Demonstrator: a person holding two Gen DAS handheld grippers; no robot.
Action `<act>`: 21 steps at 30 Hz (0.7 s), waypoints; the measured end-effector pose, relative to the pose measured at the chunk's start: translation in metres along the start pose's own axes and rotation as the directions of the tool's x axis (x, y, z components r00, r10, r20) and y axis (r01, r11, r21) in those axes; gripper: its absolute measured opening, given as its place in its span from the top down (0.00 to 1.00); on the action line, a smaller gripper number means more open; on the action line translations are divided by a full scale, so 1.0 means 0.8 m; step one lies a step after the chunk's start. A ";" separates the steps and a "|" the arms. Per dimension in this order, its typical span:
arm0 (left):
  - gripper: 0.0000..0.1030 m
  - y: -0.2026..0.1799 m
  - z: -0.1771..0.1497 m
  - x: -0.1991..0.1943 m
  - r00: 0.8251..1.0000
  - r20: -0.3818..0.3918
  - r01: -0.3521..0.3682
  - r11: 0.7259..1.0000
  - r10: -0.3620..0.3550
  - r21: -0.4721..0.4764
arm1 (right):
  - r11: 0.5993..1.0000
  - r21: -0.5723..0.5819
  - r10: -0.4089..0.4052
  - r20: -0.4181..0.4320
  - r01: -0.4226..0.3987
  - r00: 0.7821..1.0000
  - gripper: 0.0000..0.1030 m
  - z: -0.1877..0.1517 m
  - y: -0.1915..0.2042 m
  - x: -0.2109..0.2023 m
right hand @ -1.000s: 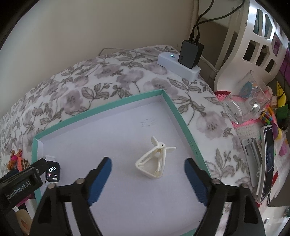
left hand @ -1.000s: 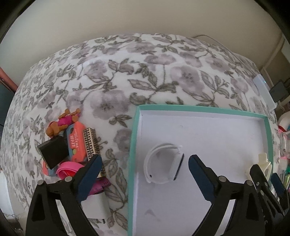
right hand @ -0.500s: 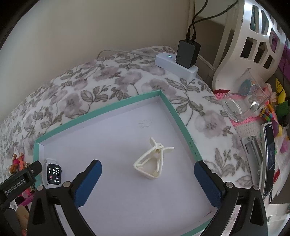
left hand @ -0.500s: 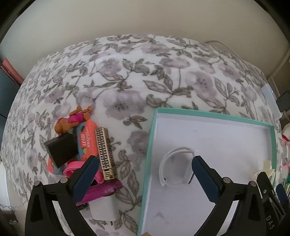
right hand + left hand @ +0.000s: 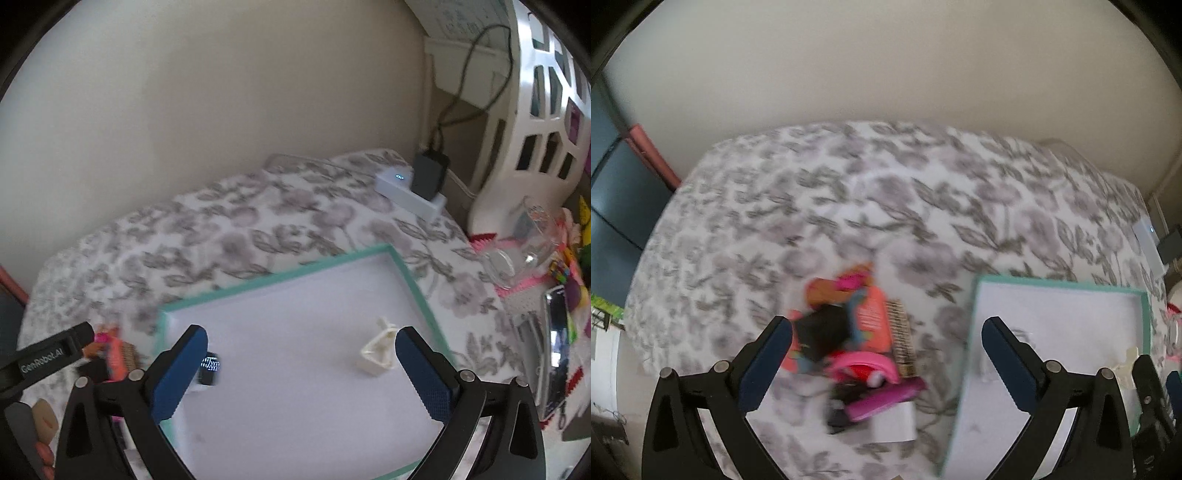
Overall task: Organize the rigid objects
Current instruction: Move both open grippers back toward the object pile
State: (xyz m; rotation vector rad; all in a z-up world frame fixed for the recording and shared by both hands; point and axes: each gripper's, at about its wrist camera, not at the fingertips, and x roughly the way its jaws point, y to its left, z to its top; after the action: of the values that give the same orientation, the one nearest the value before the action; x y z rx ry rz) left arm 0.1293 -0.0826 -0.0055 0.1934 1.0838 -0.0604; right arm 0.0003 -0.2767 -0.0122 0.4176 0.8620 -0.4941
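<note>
Both grippers stand wide open with nothing between their jaws. The left gripper (image 5: 886,341) hangs over a blurred heap of small hard things (image 5: 857,339) lying just ahead of its fingers: a black block, an orange piece, a pink curved one, a magenta bar, a white block nearest the camera. Right of its right jaw sits the teal-rimmed tray (image 5: 1060,285). The right gripper (image 5: 301,352) hovers over that tray, a smartwatch (image 5: 209,368) just beside its left jaw, a cream clip (image 5: 376,352) beside its right. I'd guess these pieces are light, stiff and slippery; take each across its narrow flat sides.
</note>
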 end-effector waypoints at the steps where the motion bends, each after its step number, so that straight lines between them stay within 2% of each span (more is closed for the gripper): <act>1: 0.01 0.014 0.000 -0.005 1.000 0.008 -0.002 1.000 0.002 -0.018 | 1.000 -0.005 0.020 0.007 -0.020 1.000 0.00 0.000 0.008 -0.006; 7: 0.01 0.089 -0.003 -0.021 1.000 0.021 -0.001 0.992 0.004 -0.129 | 0.992 -0.051 0.119 0.012 -0.118 0.993 0.00 -0.001 0.061 -0.029; 11: 0.01 0.134 -0.012 -0.027 0.999 0.037 -0.011 0.981 0.018 -0.193 | 0.980 -0.116 0.163 -0.015 -0.164 0.986 0.00 -0.013 0.101 -0.031; 15: 0.01 0.162 -0.024 -0.017 0.998 0.021 -0.052 0.975 0.058 -0.215 | 0.963 -0.177 0.192 -0.079 -0.203 0.978 0.00 -0.033 0.139 -0.018; 21: 0.01 0.193 -0.045 0.022 0.996 -0.058 -0.084 0.967 0.072 -0.240 | 0.946 -0.240 0.175 -0.184 -0.217 0.967 0.01 -0.068 0.175 0.012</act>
State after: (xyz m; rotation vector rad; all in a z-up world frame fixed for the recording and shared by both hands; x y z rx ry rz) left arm 0.1282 0.0766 -0.0181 0.0171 1.1212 0.1476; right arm 0.0520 -0.1364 -0.0304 0.3014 1.0140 -0.1600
